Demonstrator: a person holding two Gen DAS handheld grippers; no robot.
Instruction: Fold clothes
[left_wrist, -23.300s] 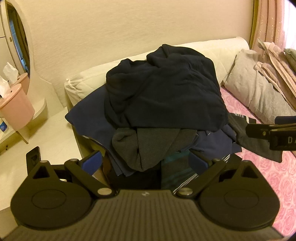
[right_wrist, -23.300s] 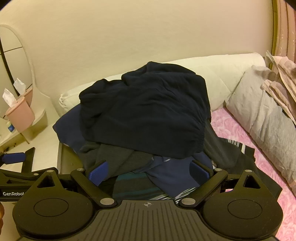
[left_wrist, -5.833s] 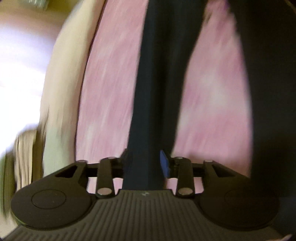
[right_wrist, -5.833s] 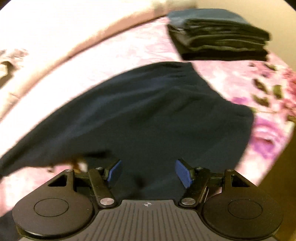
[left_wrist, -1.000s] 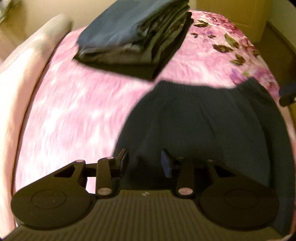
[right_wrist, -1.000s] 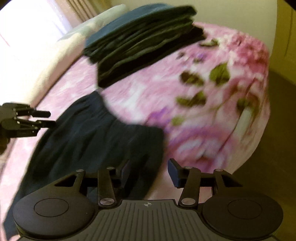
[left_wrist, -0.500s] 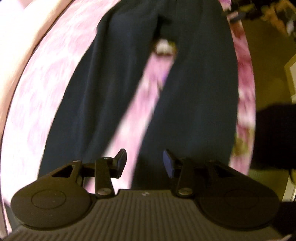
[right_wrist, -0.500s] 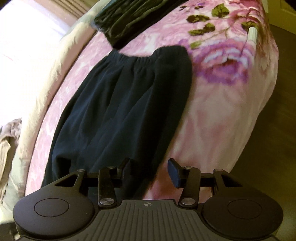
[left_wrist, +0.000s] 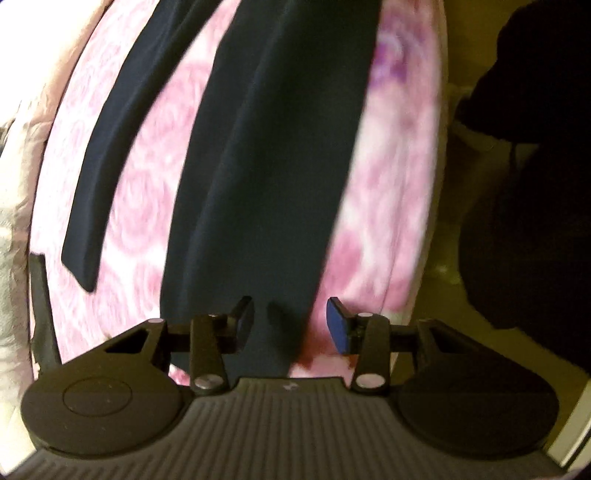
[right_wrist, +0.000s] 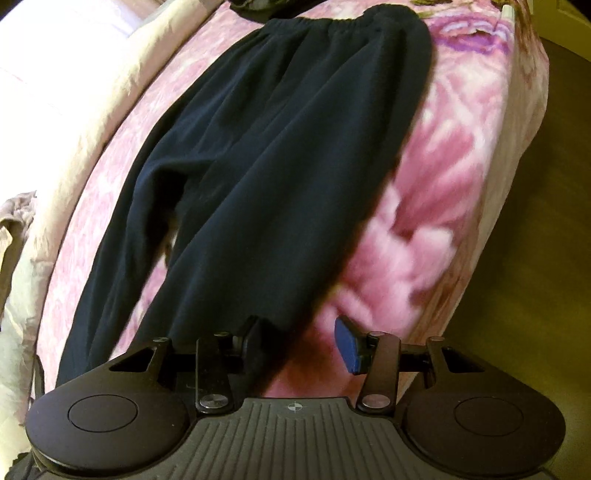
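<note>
Pink floral bedspread carries dark navy trousers lying flat, waistband far, legs running near. Both left tongs and right tongs gape apart over the near leg's hem, gripping nothing.

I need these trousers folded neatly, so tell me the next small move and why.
Probably close the left tongs on the cuff end of the near leg of the dark navy trousers. They lie flat on the pink floral bedspread, waistband far, legs apart; both tongs are open, and that leg's cloth already sits between the left pair's fingers, ready to carry onto the other leg.
</note>
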